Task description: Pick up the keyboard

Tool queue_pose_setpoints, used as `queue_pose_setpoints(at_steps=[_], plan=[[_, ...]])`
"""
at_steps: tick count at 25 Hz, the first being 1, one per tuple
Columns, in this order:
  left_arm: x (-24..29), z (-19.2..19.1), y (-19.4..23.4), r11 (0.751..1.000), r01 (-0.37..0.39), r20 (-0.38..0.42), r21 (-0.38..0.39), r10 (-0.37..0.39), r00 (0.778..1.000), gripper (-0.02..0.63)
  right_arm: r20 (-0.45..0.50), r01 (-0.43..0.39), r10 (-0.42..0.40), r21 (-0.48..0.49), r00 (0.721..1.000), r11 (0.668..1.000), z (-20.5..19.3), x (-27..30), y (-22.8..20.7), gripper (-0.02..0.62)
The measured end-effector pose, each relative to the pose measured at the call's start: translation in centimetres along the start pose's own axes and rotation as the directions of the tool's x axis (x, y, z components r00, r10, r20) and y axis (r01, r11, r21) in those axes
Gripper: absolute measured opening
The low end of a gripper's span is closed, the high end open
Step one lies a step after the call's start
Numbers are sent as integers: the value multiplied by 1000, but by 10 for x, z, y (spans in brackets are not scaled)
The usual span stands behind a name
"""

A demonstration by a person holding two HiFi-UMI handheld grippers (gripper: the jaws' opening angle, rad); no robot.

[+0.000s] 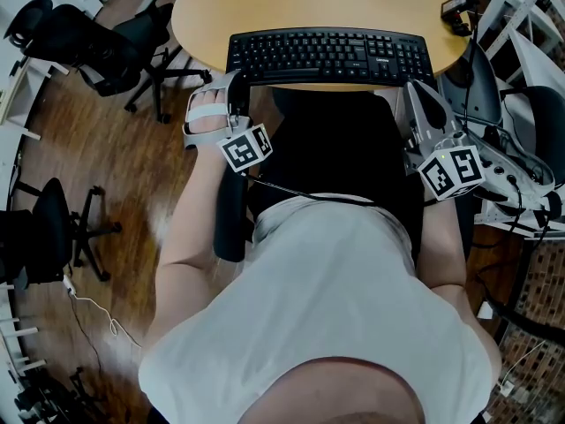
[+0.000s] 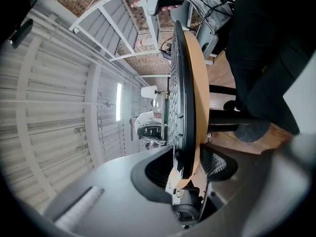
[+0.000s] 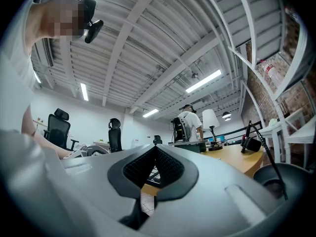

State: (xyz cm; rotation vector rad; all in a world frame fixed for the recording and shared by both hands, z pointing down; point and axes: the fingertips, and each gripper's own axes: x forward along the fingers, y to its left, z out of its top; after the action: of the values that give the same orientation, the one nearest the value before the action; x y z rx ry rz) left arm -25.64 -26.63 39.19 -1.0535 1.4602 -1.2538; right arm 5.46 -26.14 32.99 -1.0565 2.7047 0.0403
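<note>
Where round wooden table [image 1: 199,16] curves toward person, black keyboard [image 1: 329,56] lies flat along near rim. Left gripper [image 1: 235,87] at its left end, jaws released, keyboard end and table rim showing between them; contact not certain. Right gripper [image 1: 420,97] off right end, clenched tip to tip on nothing. Black office chairs [image 1: 101,38] on wood floor [image 1: 132,175], left. Small black device [image 1: 455,9] at table's right edge (cable attached). Keyboard's label too small to read.
</note>
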Motion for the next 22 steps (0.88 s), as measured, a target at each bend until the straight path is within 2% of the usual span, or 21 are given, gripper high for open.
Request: queue_pose_setpoints(at_steps=[15,17,19,22], plan=[[0,-2,-2,1000,-2,3,-13,2,1000,485,-5,0,0,3,1000,1000,-2,0,1,3],[0,-2,-1,1000,1,2,-20,-1,1000,472,-6,2,-2,7,1000,1000,-2,0,0,3],[0,-1,1,1000,-7,1,-24,7,1000,432,-7,2,-2,11,1000,1000,-3,0,0,3],[-1,-1,3,1000,-18,1,-21,18,1000,425,-8,3,-3,13,1000,1000,-4,0,-1,3]])
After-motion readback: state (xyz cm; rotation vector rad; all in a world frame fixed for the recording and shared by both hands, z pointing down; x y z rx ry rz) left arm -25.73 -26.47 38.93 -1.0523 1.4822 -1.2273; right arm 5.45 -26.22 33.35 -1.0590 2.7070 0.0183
